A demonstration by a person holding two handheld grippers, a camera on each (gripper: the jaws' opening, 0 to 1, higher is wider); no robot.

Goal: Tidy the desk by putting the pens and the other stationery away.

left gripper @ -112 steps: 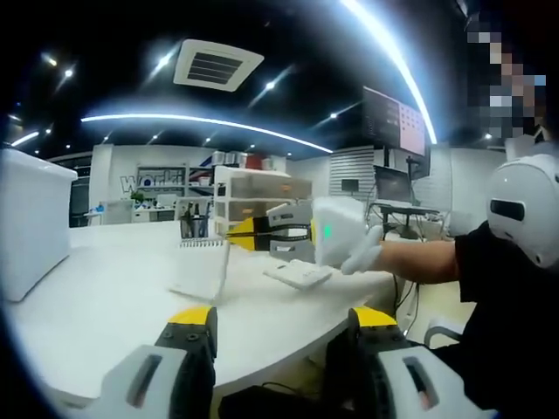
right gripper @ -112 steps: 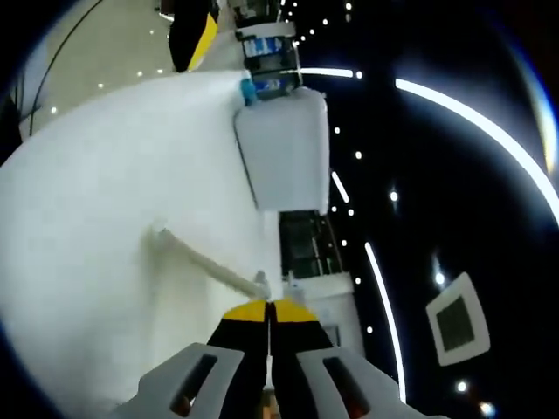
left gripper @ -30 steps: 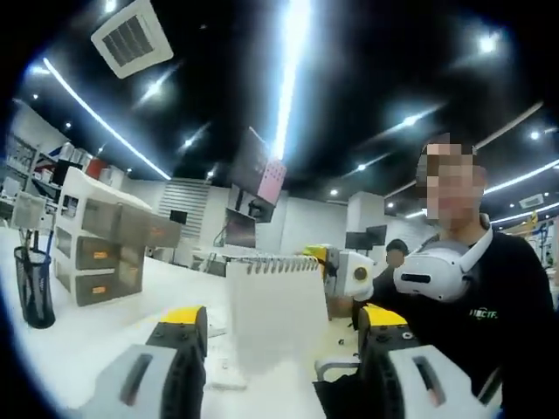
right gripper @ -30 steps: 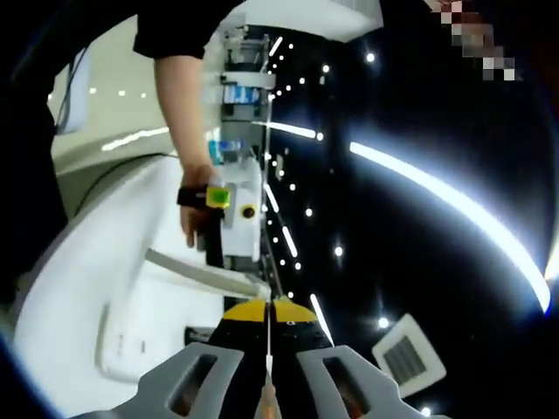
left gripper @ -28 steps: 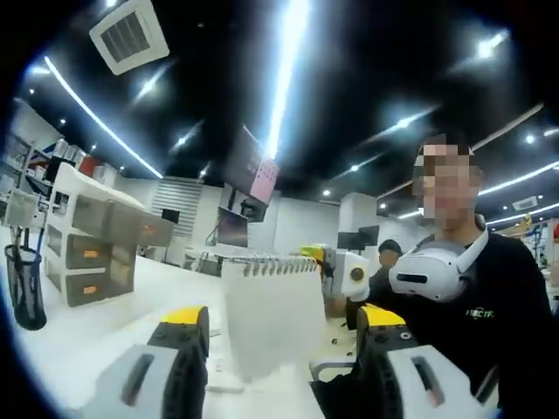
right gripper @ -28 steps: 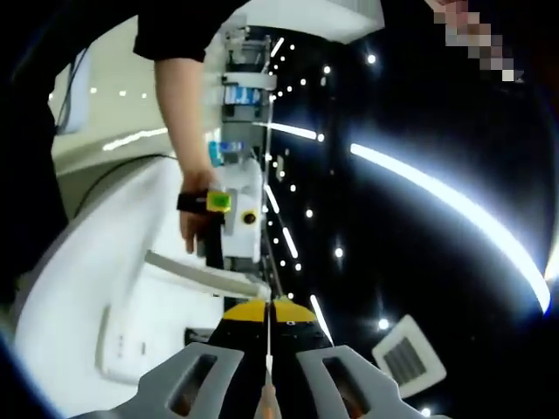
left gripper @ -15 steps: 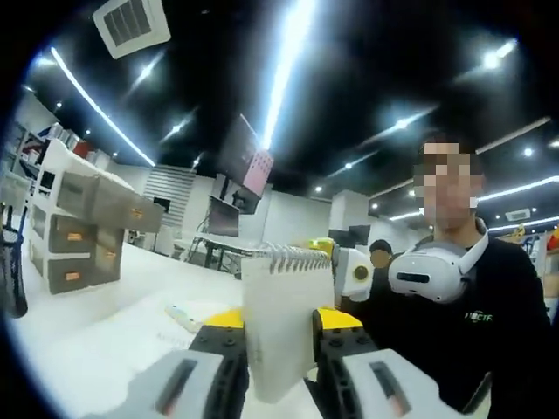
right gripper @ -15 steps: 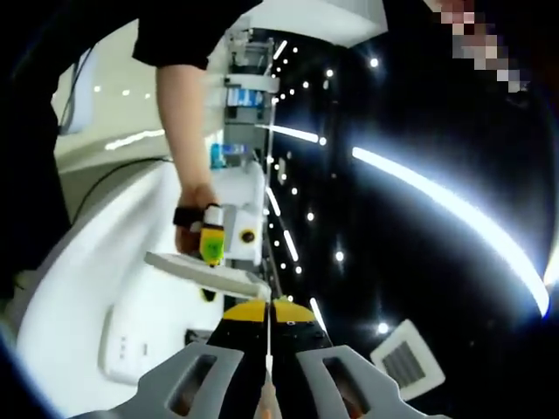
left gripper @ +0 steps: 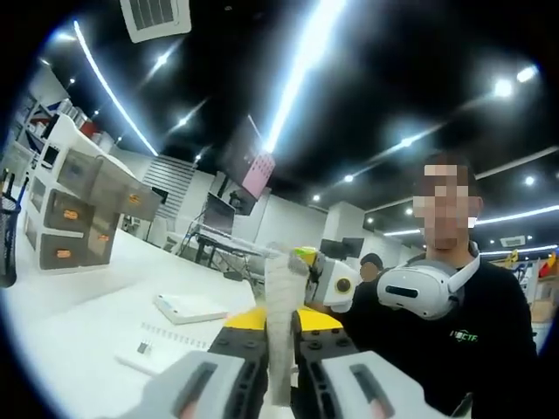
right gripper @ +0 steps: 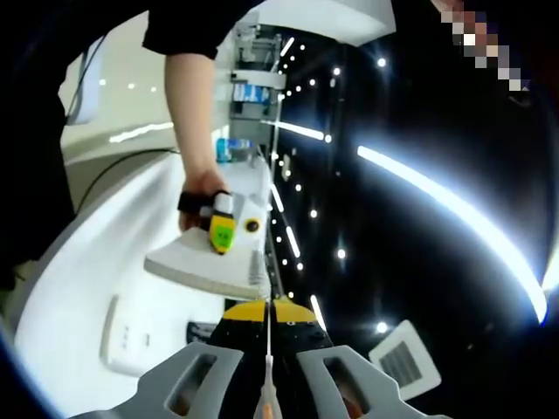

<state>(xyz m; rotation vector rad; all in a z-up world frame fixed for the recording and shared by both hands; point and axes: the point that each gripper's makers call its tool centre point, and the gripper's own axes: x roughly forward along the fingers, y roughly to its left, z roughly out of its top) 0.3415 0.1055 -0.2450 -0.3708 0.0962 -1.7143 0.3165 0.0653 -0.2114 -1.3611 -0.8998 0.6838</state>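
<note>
A white spiral notepad [left gripper: 281, 292] stands edge-on between the yellow-tipped jaws of my left gripper [left gripper: 279, 321], which is shut on it. Just behind the pad's top sits my right gripper [left gripper: 327, 281]. In the right gripper view the same notepad [right gripper: 205, 262] hangs above the white desk [right gripper: 79, 262] as a flat slab. The left gripper [right gripper: 220, 230] clamps its far side, held by a person's hand. My right gripper [right gripper: 268, 307] is shut on the pad's near spiral corner.
A white book [left gripper: 188, 305] and a spiral notebook [left gripper: 162, 345] lie on the desk. A drawer unit [left gripper: 79, 214] and a black mesh pen holder [left gripper: 7, 240] stand at the left. A flat white device [right gripper: 120, 336] lies below the pad. A person in black faces the left gripper.
My left gripper's jaws, open a second ago, have shut on the notepad. The pad has turned from face-on to edge-on in the left gripper view. The right gripper keeps its hold.
</note>
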